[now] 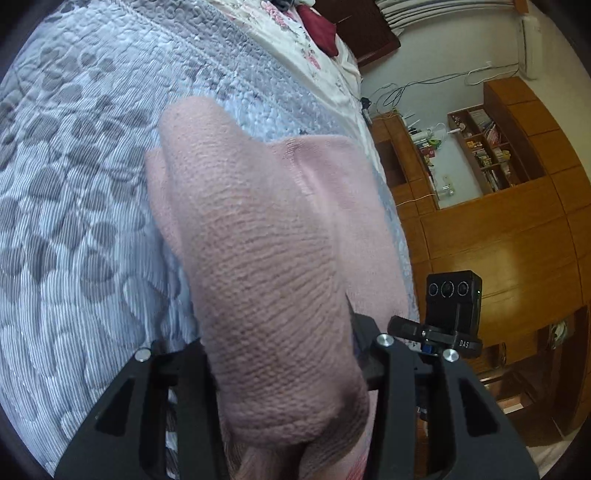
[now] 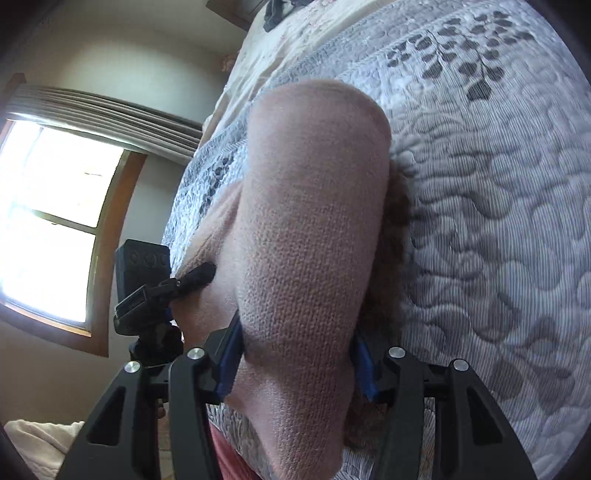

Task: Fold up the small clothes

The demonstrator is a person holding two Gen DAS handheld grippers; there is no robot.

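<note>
Garment: pink knit piece (image 1: 258,236) fills frame centre in both wrist views, draped over the grey leaf-patterned quilt (image 1: 74,184) on the bed. Your left hand-held gripper (image 1: 291,362) pinches a bunched fold; your right hand-held gripper (image 2: 295,354) likewise clamps the knit between its blue-padded fingers (image 2: 227,362).

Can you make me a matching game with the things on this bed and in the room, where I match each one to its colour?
Things:
1. knitted garment
2. quilt
3. cupboard
4. cushion

Colours:
A. orange-brown wood
B. dark red
C. pale pink
D. grey-blue with a leaf pattern

Right pairs: 1-C, 2-D, 3-A, 4-B.

Bonus: the left gripper and the right gripper each have their jaws closed on the pink garment.
</note>
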